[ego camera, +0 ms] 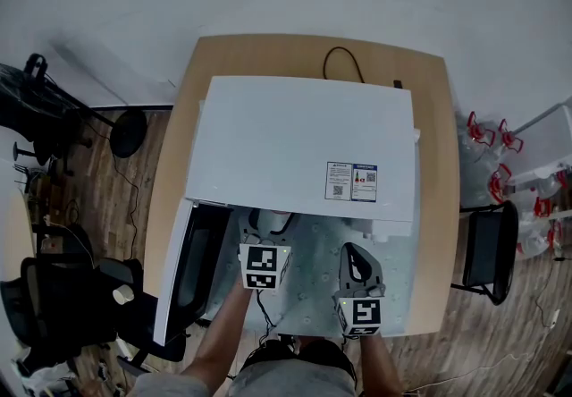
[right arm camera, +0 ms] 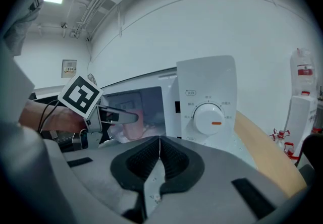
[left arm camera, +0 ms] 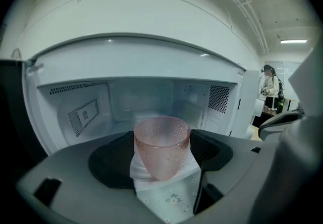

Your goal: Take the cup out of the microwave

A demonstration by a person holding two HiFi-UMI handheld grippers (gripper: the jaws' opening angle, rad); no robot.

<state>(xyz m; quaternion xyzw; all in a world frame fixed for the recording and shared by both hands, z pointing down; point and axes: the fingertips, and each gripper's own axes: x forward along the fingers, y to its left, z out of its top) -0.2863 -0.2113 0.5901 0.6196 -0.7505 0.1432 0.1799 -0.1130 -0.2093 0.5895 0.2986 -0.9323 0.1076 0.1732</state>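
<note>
A pink, pebbled glass cup [left arm camera: 161, 147] stands upright at the mouth of the white microwave [ego camera: 304, 145], on the floral cloth [left arm camera: 169, 200] by the white sill. My left gripper [left arm camera: 164, 156] is open wide around it, with a dark gap on each side of the glass. From above, the cup [ego camera: 277, 223] peeks out under the microwave's front edge, just beyond the left gripper [ego camera: 268, 230]. In the right gripper view the cup [right arm camera: 132, 128] shows between the left gripper's fingers [right arm camera: 118, 116]. My right gripper [right arm camera: 159, 143] is shut and empty, held before the dial panel [right arm camera: 209, 112].
The microwave door [ego camera: 183, 270] hangs open to the left. A black cable [ego camera: 344, 60] lies behind the oven on the wooden table [ego camera: 438, 207]. Dark chairs [ego camera: 54, 297] stand left, another chair [ego camera: 492, 248] and red-capped bottles [ego camera: 487, 136] right. A person [left arm camera: 270, 89] stands far off.
</note>
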